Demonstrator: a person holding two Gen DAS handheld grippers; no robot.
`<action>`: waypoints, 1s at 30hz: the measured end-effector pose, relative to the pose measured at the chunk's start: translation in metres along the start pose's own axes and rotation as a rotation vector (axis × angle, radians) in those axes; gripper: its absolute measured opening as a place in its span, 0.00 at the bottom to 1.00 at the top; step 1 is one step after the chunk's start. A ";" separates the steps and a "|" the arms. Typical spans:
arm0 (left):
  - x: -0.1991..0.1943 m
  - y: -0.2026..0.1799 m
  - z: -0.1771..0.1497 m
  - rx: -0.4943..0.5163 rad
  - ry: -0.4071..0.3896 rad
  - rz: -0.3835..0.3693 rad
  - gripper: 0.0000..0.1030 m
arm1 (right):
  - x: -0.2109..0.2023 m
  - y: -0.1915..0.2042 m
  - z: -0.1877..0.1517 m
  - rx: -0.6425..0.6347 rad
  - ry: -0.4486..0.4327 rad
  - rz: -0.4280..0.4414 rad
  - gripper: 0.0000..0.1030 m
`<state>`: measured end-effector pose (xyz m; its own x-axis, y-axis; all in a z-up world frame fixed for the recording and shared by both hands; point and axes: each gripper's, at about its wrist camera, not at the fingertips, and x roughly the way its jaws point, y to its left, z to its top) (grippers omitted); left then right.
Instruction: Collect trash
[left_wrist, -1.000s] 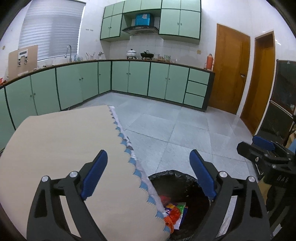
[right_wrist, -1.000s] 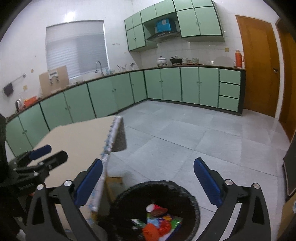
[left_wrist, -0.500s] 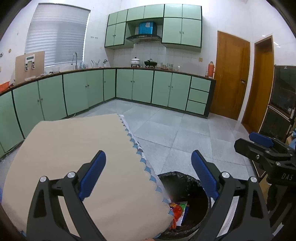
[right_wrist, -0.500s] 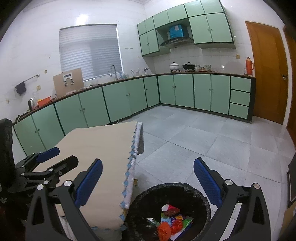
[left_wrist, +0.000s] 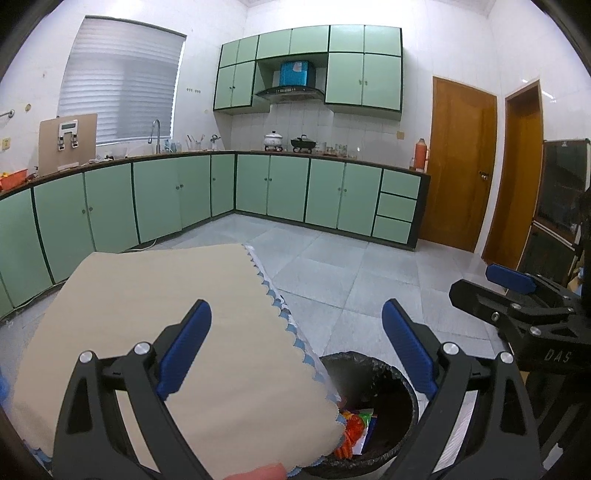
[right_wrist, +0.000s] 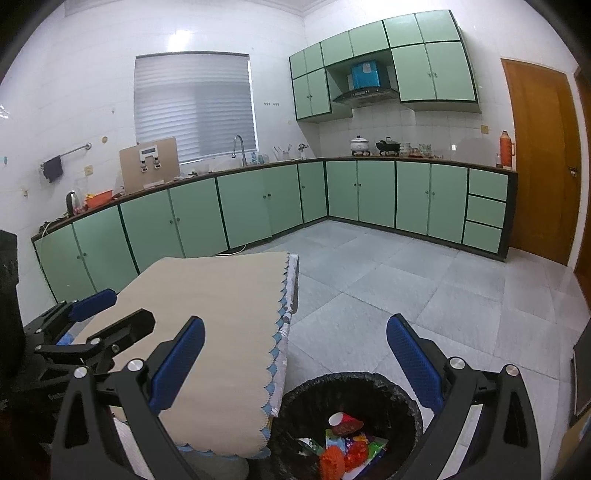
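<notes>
Both tongs are held released and empty: left tongs (left_wrist: 295, 343), right tongs (right_wrist: 295, 354). Colourful trash (right_wrist: 345, 446) is seen inside the black-lined bin (right_wrist: 369, 387), lower centre, beside the cloth-covered surface (right_wrist: 221, 295).

The bin (right_wrist: 349, 424) at the lower middle of the right wrist frame stands open-topped, its mouth unobstructed from above (wrappers (right_wrist: 347, 443) lie low inside). Just to its left the bench (right_wrist: 207, 332) crowds the rim with its scalloped cloth edge. The tiled floor (right_wrist: 424, 295) stretches bare toward the cabinets (right_wrist: 369, 195) at mid-frame.
</notes>
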<state>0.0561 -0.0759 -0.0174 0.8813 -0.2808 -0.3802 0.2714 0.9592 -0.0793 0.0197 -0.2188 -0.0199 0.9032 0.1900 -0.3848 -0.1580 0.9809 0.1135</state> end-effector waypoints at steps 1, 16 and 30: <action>0.000 -0.001 0.001 -0.001 -0.002 0.001 0.88 | 0.000 0.001 0.000 -0.003 0.000 0.000 0.94; -0.007 0.005 0.000 -0.005 -0.021 0.015 0.88 | -0.001 0.009 0.001 -0.022 -0.008 0.019 0.94; -0.008 0.008 -0.002 -0.012 -0.025 0.021 0.88 | 0.001 0.008 0.001 -0.028 -0.005 0.024 0.94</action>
<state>0.0509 -0.0656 -0.0165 0.8961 -0.2610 -0.3589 0.2482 0.9652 -0.0823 0.0201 -0.2107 -0.0183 0.9009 0.2137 -0.3778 -0.1909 0.9768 0.0973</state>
